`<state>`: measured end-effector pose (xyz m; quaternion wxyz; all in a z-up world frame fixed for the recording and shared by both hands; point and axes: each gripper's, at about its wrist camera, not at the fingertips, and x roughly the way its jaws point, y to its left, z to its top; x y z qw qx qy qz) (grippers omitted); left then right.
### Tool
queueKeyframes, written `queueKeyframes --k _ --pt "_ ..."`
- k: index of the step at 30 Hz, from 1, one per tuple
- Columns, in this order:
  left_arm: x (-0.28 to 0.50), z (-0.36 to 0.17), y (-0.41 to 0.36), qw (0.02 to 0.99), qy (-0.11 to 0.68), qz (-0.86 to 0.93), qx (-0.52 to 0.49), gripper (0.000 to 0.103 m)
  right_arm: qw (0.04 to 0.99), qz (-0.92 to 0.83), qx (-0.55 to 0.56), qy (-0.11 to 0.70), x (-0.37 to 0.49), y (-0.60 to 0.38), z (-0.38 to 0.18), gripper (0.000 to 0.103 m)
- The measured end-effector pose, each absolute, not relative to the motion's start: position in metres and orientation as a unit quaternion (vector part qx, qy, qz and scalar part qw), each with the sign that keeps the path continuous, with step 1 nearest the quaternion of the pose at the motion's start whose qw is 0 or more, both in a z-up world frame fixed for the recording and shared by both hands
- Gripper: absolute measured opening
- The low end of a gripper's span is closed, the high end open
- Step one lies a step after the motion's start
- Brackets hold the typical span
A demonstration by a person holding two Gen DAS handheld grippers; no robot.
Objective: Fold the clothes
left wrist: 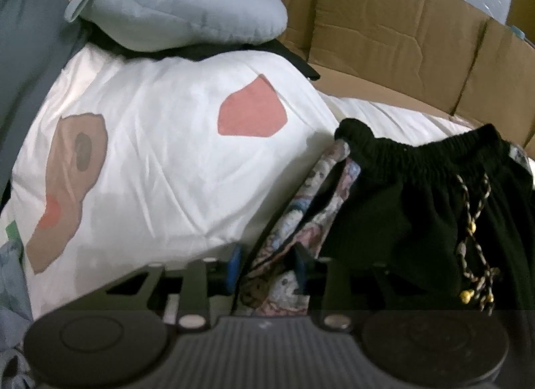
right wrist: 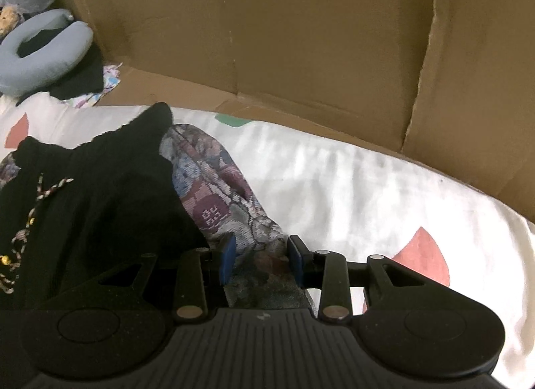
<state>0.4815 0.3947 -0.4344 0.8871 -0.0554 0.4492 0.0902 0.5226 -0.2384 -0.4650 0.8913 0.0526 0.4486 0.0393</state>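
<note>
A pair of black shorts (left wrist: 411, 195) with an elastic waistband, patterned side panels (left wrist: 311, 208) and a braided drawstring (left wrist: 474, 222) hangs over the white bedsheet (left wrist: 160, 161). My left gripper (left wrist: 267, 268) is shut on the left patterned side of the shorts. My right gripper (right wrist: 259, 260) is shut on the right patterned side panel (right wrist: 220, 202) of the same shorts (right wrist: 100, 195). The waistband points away from both cameras.
A grey neck pillow (left wrist: 167, 11) lies on dark clothing at the far left; it also shows in the right wrist view (right wrist: 40, 51). A cardboard wall (right wrist: 301, 48) stands along the back of the bed. The sheet (right wrist: 367, 208) has pink and brown patches.
</note>
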Motion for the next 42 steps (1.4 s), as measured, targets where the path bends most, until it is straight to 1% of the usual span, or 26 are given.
queueKeyframes --k 1,3,8,10,12,16,22,26,27,28,29,30,31,35,38,39,40,41,42 --pt "0.481 -0.433 0.396 0.888 0.449 0.087 -0.056 0.013 0.892 0.043 0.054 0.446 0.522 -0.239 -0.461 0.04" --pt "0.481 -0.432 0.396 0.888 0.449 0.086 -0.05 0.011 0.899 0.05 0.06 0.432 0.518 -0.244 -0.452 0.04" --pt "0.483 -0.432 0.395 0.885 0.452 0.1 -0.046 0.012 0.9 0.035 0.077 0.428 0.523 -0.251 -0.455 0.04" --pt "0.485 -0.432 0.396 0.884 0.452 0.104 -0.053 0.017 0.899 0.028 0.084 0.428 0.525 -0.253 -0.458 0.04" --pt "0.486 -0.431 0.395 0.887 0.447 0.099 -0.058 0.02 0.898 0.021 0.09 0.43 0.528 -0.255 -0.462 0.04" --pt "0.488 -0.43 0.394 0.891 0.442 0.088 -0.056 0.023 0.893 0.021 0.081 0.442 0.531 -0.244 -0.476 0.039" --pt "0.493 -0.431 0.391 0.896 0.431 0.076 -0.067 0.028 0.894 0.032 0.059 0.443 0.535 -0.234 -0.477 0.039" --pt "0.5 -0.434 0.387 0.896 0.433 0.073 -0.061 0.029 0.892 0.045 0.051 0.446 0.539 -0.23 -0.478 0.038" --pt "0.501 -0.434 0.387 0.896 0.434 0.072 -0.062 0.029 0.892 0.048 0.05 0.447 0.54 -0.23 -0.478 0.035" --pt "0.503 -0.434 0.387 0.896 0.435 0.072 -0.064 0.025 0.891 0.054 0.048 0.447 0.54 -0.23 -0.478 0.028" --pt "0.504 -0.434 0.388 0.895 0.436 0.072 -0.066 0.019 0.891 0.062 0.041 0.448 0.54 -0.228 -0.477 0.022" --pt "0.505 -0.434 0.388 0.895 0.436 0.072 -0.066 0.01 0.891 0.069 0.031 0.448 0.54 -0.225 -0.476 0.011" --pt "0.505 -0.432 0.387 0.895 0.435 0.073 -0.063 0.006 0.891 0.072 0.018 0.449 0.54 -0.222 -0.474 0.006" --pt "0.502 -0.425 0.391 0.9 0.424 0.086 -0.057 0.005 0.899 0.063 -0.015 0.434 0.538 -0.22 -0.465 0.004" --pt "0.501 -0.429 0.396 0.896 0.431 0.093 -0.05 0.005 0.904 0.047 -0.03 0.423 0.537 -0.223 -0.463 0.004" --pt "0.502 -0.431 0.397 0.893 0.436 0.094 -0.054 0.006 0.903 0.044 -0.04 0.425 0.537 -0.222 -0.465 0.004" --pt "0.503 -0.432 0.398 0.891 0.439 0.096 -0.058 0.01 0.901 0.042 -0.047 0.429 0.539 -0.22 -0.468 0.004" --pt "0.505 -0.434 0.399 0.889 0.443 0.097 -0.062 0.012 0.897 0.042 -0.049 0.438 0.542 -0.219 -0.471 0.005" --pt "0.506 -0.433 0.399 0.889 0.443 0.098 -0.065 0.017 0.894 0.041 -0.048 0.444 0.545 -0.219 -0.472 0.007"
